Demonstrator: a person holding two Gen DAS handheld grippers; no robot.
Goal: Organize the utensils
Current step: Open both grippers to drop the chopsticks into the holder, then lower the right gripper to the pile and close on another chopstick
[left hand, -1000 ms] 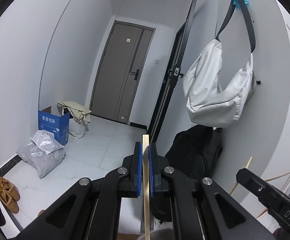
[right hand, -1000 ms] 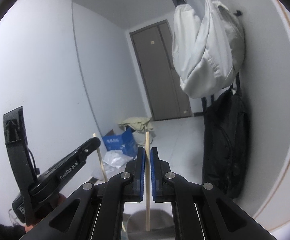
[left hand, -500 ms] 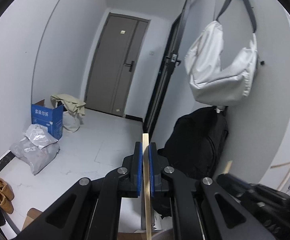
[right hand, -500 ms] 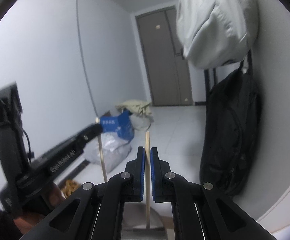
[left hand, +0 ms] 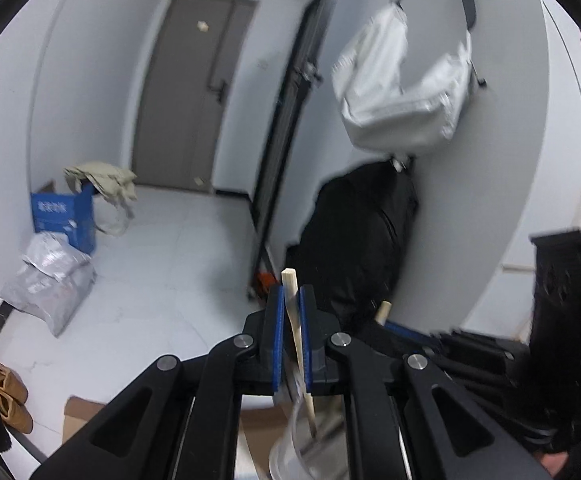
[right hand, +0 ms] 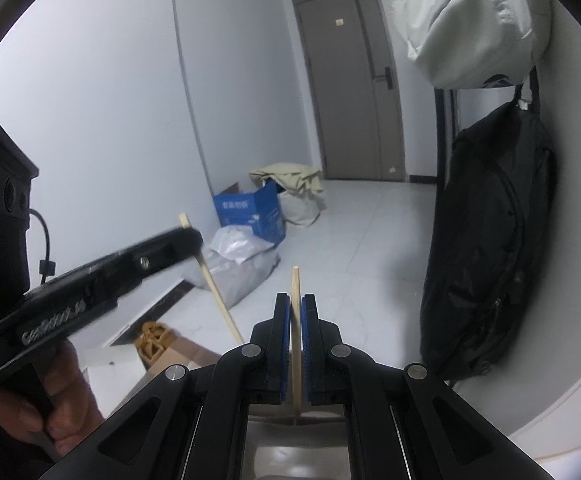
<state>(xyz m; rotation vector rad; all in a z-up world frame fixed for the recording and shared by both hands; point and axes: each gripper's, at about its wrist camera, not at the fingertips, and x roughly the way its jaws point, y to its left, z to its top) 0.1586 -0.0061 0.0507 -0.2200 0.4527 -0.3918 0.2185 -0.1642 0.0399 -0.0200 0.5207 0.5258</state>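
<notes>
My left gripper [left hand: 290, 308] is clamped on a wooden chopstick [left hand: 296, 320], its lower end inside a clear cup [left hand: 290, 448]. My right gripper [right hand: 295, 316] clenches a second chopstick [right hand: 296, 320] upright over a metal container [right hand: 298, 452]. Both grippers point slightly downward. The left tool's lettering is too blurred to read, and so is the blue box [right hand: 250, 210].

2 chopsticks [right hand: 296, 320], 2 bags [right hand: 486, 248], 1 blue box [right hand: 250, 210], 1 door [right hand: 354, 80].

Your right side is hemmed in by the black backpack [right hand: 490, 248] against the wall. The left gripper [right hand: 194, 240] crowds your left, while bare floor [right hand: 370, 232] lies open ahead.
</notes>
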